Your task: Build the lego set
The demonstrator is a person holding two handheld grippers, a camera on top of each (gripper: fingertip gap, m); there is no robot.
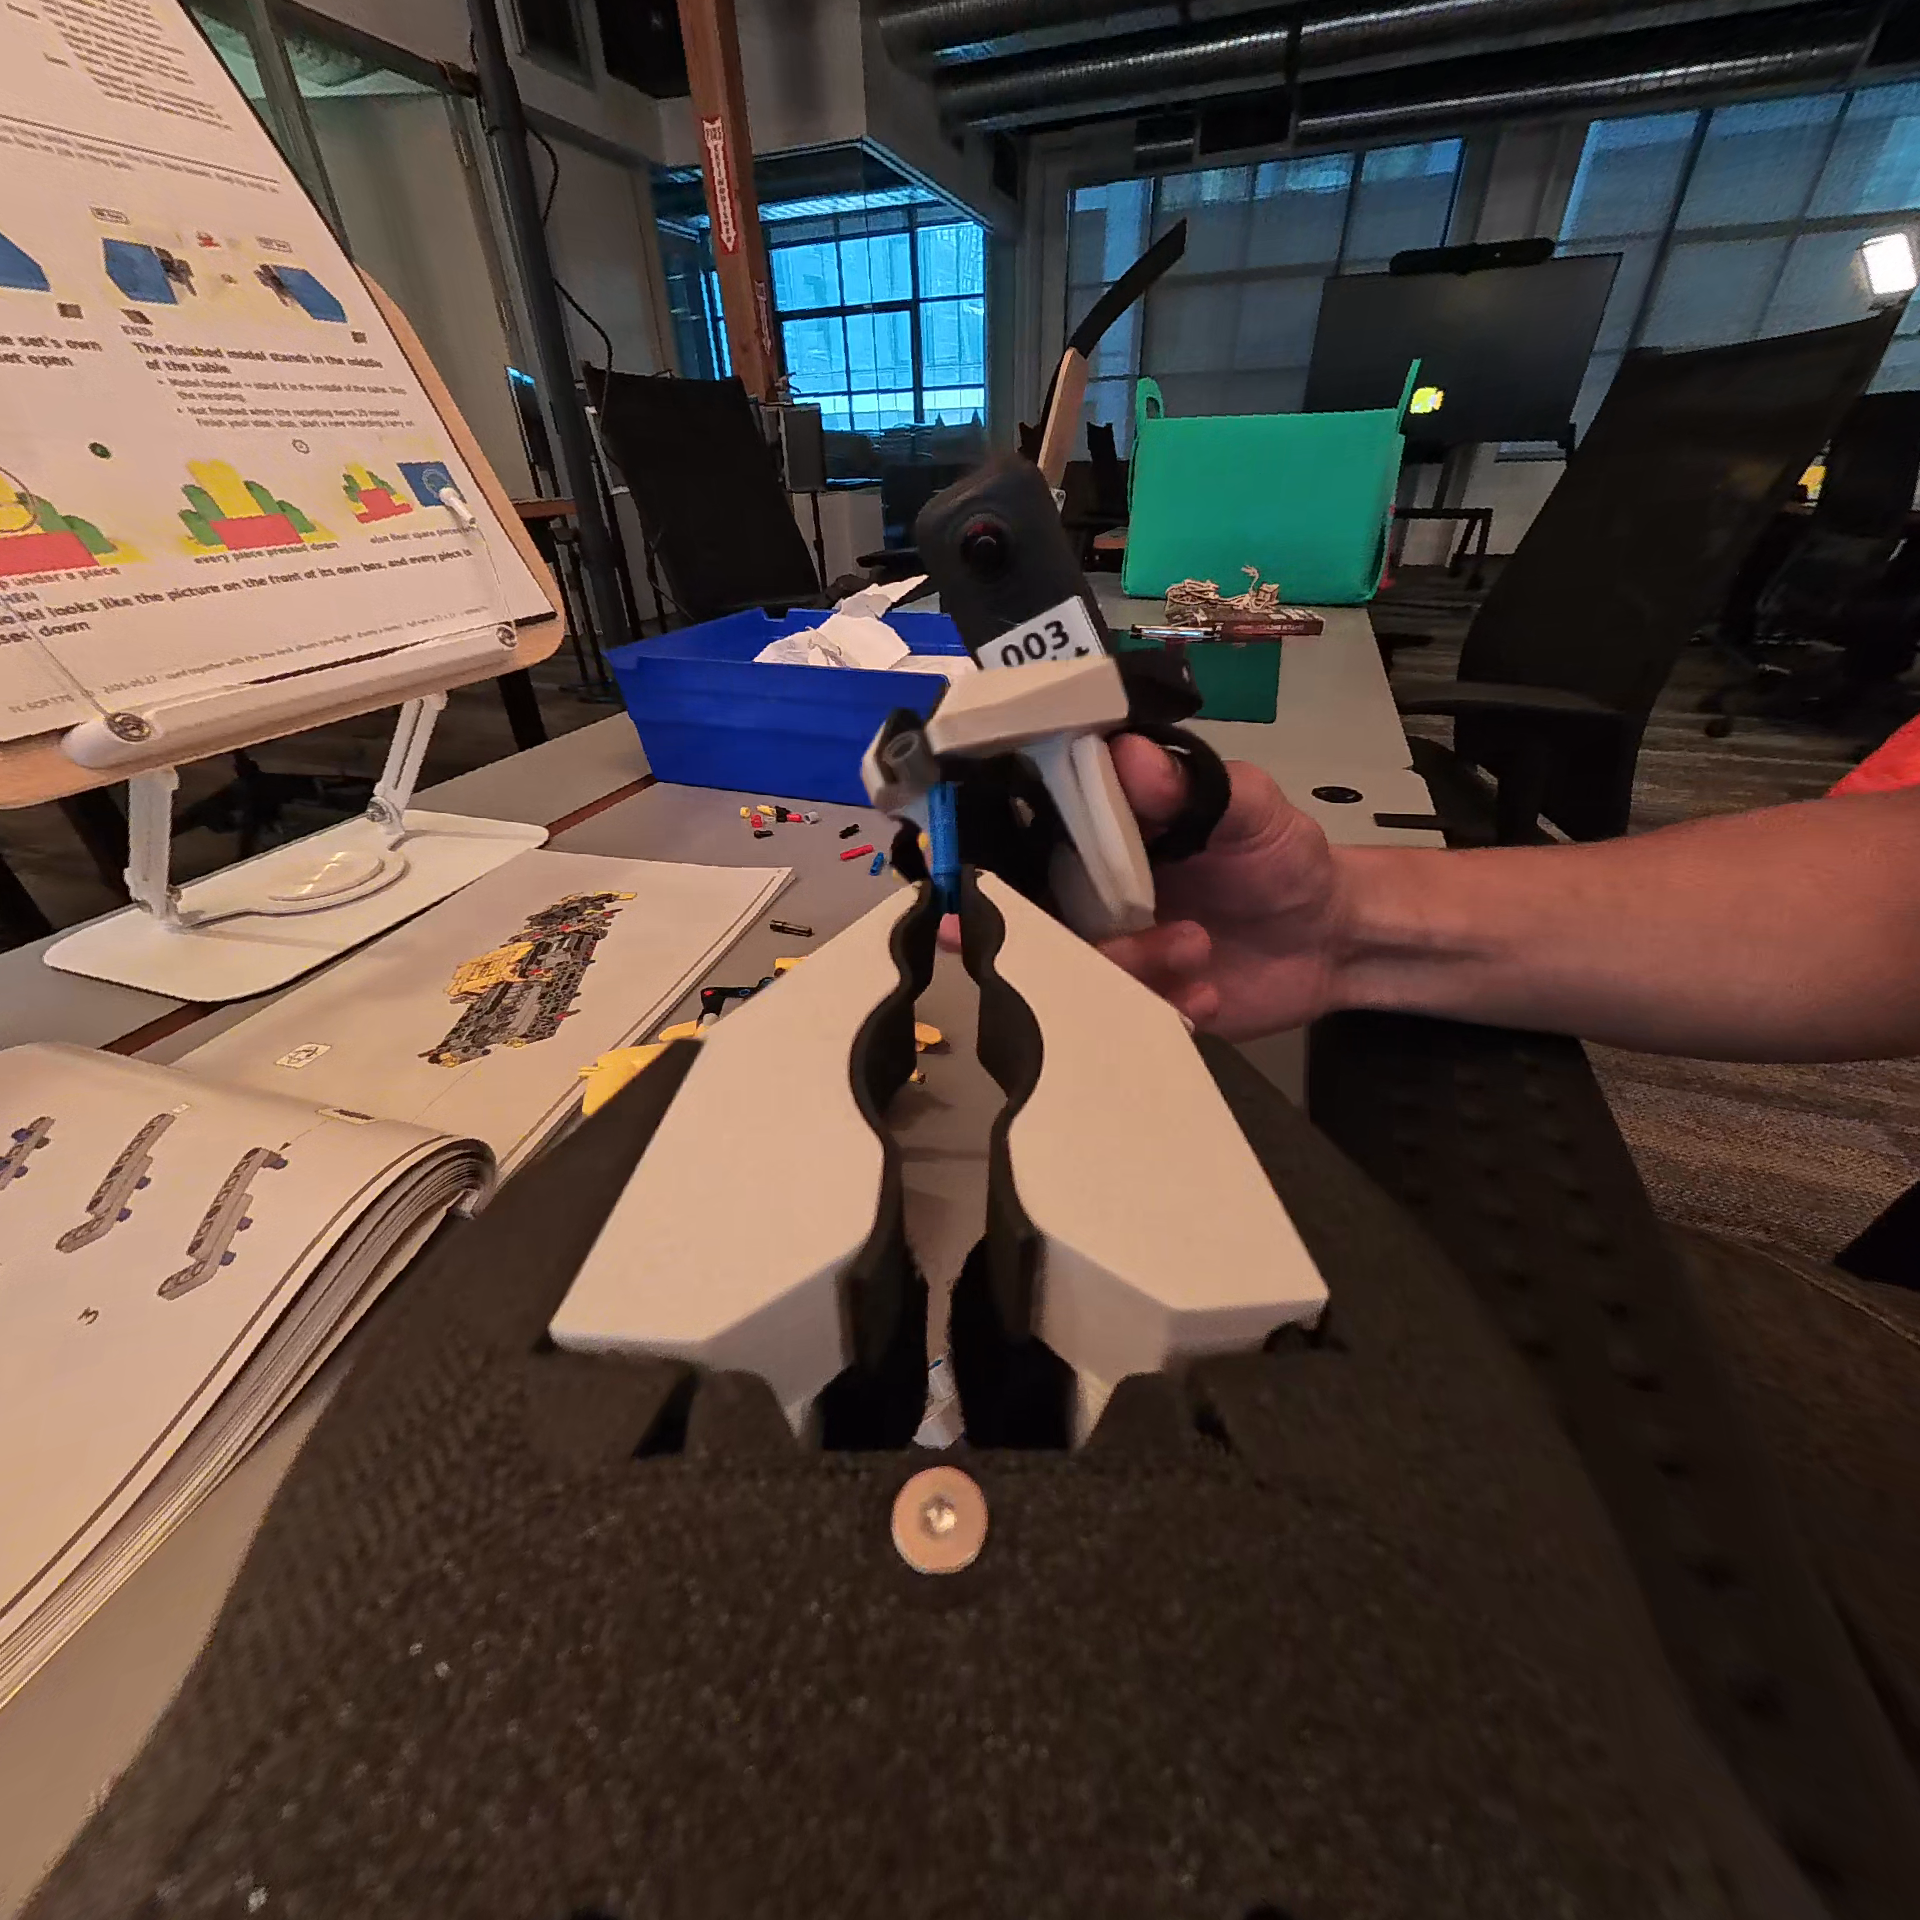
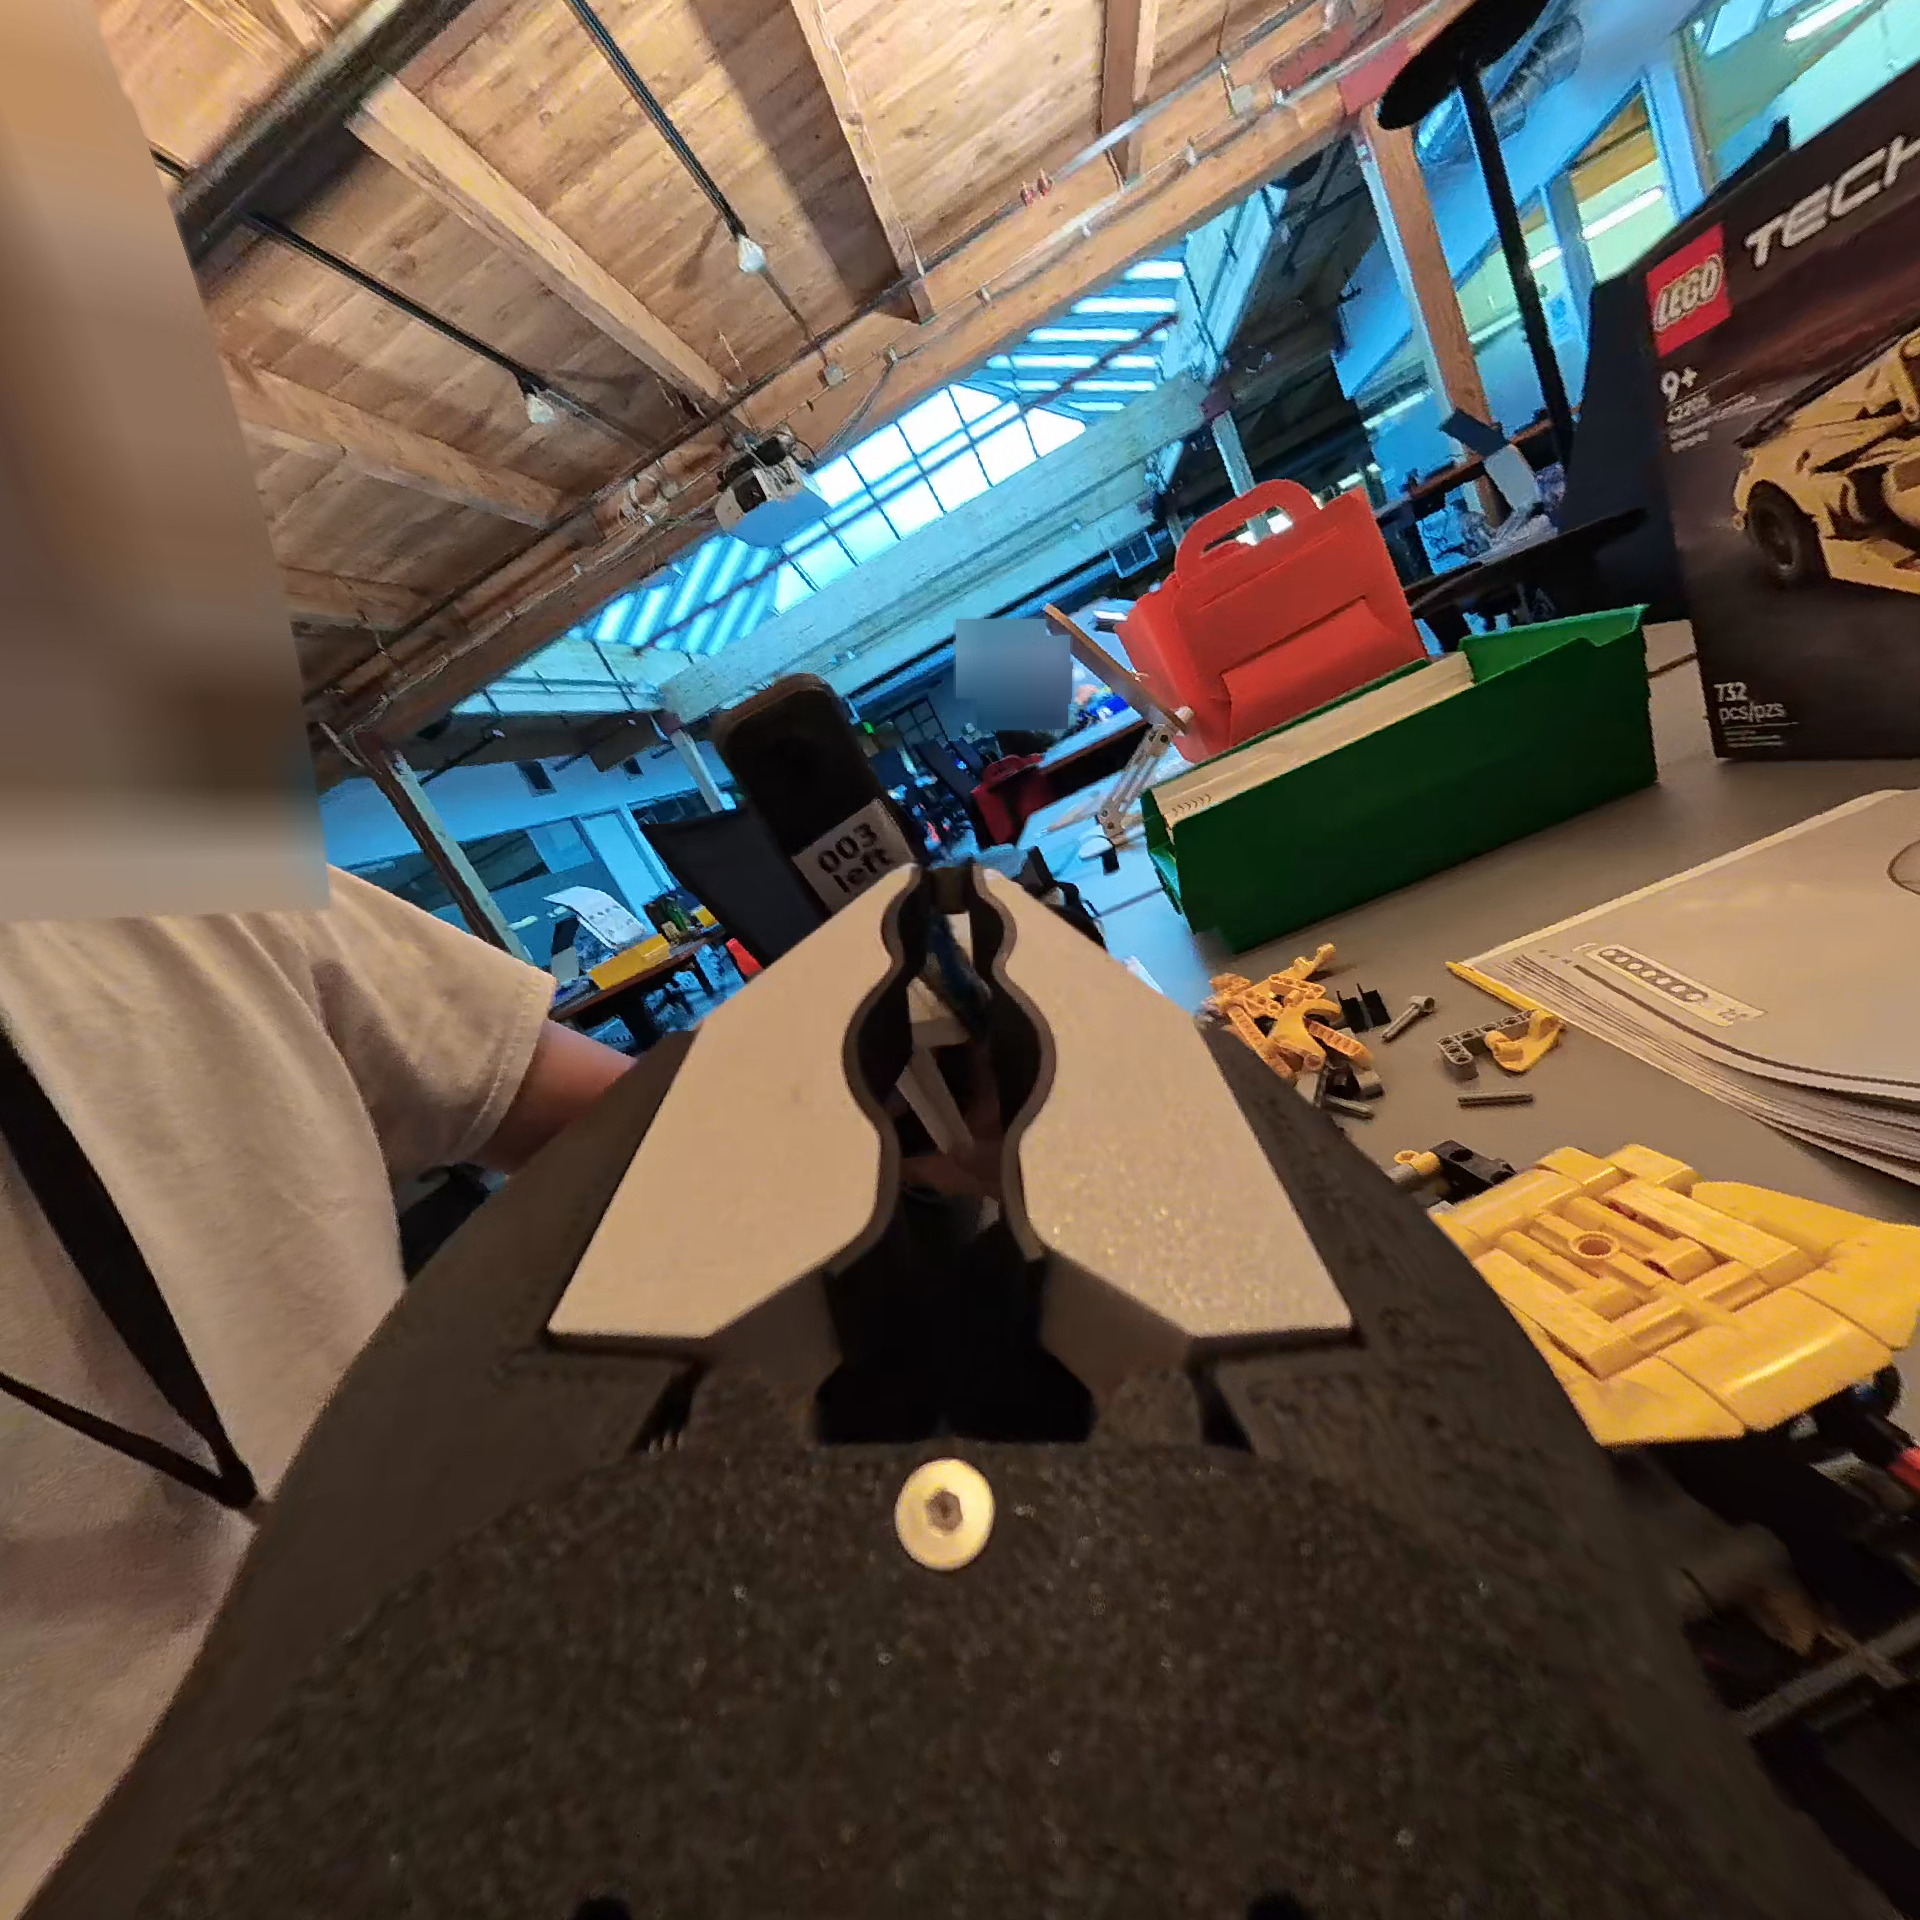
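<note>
1. Lego parts sat in two places: a blue axle (image 1: 943, 844) with a grey connector (image 1: 902, 766) on its top end was held up above the bench (image 1: 665, 821), at the centre of the left wrist view, and loose pieces lay on the bench.
2. The left tongs (image 1: 943, 902) were narrowed onto the lower end of the blue axle, gripping it at their tips.
3. The right tongs (image 1: 914, 764), seen beyond them with a person's hand (image 1: 1226, 894) on the handle, were closed on the grey connector.
4. In the right wrist view the right tongs (image 2: 948, 883) showed only a slim gap, with a dark piece at their tips.
5. A yellow assembly (image 2: 1652, 1288) lay at the right edge of that view, with small yellow and grey pieces (image 2: 1299, 1013) beyond it.
6. An open instruction booklet (image 1: 208, 1247) lay at the lower left of the left wrist view, below a page on a white stand (image 1: 281, 894).
7. A blue bin (image 1: 769, 696) stood at centre; a green bin (image 2: 1403, 790) and the set's box (image 2: 1808, 468) stood at the upper right of the right wrist view.
</note>
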